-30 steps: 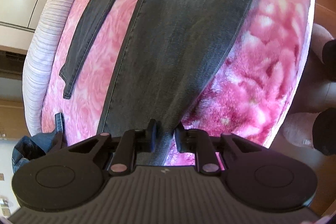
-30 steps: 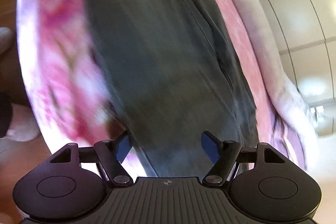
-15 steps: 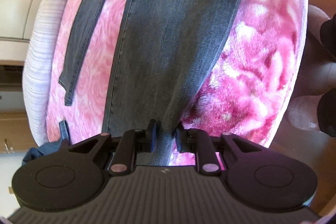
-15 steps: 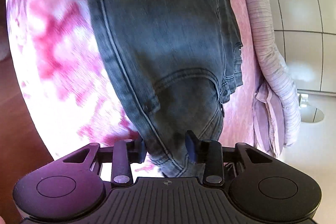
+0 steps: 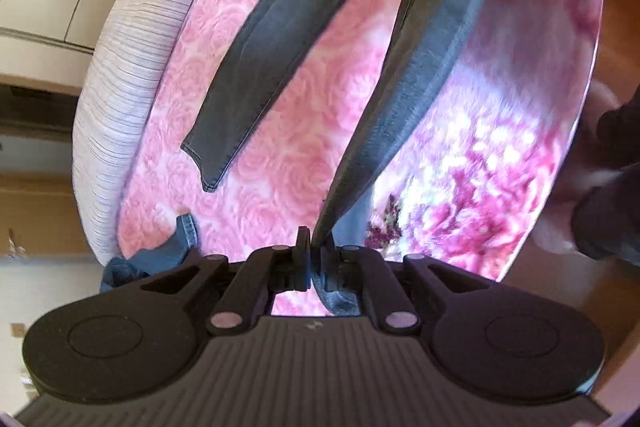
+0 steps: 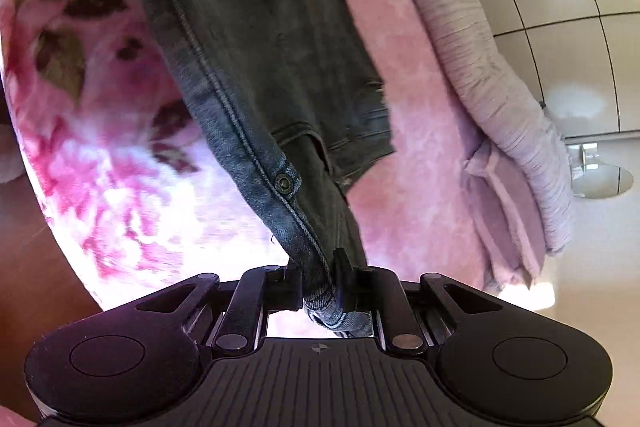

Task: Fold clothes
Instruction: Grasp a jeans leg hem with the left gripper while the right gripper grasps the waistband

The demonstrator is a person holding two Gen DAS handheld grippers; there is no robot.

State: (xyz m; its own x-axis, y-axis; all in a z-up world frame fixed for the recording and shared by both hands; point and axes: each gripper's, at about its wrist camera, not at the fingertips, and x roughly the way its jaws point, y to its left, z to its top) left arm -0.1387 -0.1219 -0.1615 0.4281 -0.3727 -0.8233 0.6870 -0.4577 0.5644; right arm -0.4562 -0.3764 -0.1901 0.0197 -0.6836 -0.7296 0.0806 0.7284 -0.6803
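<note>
Pink flowered blanket (image 5: 320, 75) covers the bed and fills most of both views; this is the landmark. Its far edge meets a pale ribbed bedcover (image 5: 132, 59), and beyond that stand white cupboard doors (image 6: 560, 7). Wood floor (image 5: 620, 7) shows past the blanket's near edge. Dark grey jeans (image 5: 420, 59) are over the blanket, partly lifted off it: in the left wrist view one leg runs taut from the fingers up across the blanket, while the other leg (image 5: 260, 59) lies flat on the blanket with its hem toward the ribbed bedcover. A bit of blue denim (image 5: 160, 255) sits at the blanket's end corner, item unclear. Left gripper (image 5: 316, 259): fingers together, clamped on the hem end of the taut leg. Right gripper (image 6: 318, 283): jaws closing, pads pressing a bunched edge of the waistband between them; the jeans hang from there above the blanket, and a metal rivet (image 6: 285, 182) shows on the seam just beyond the fingers.
</note>
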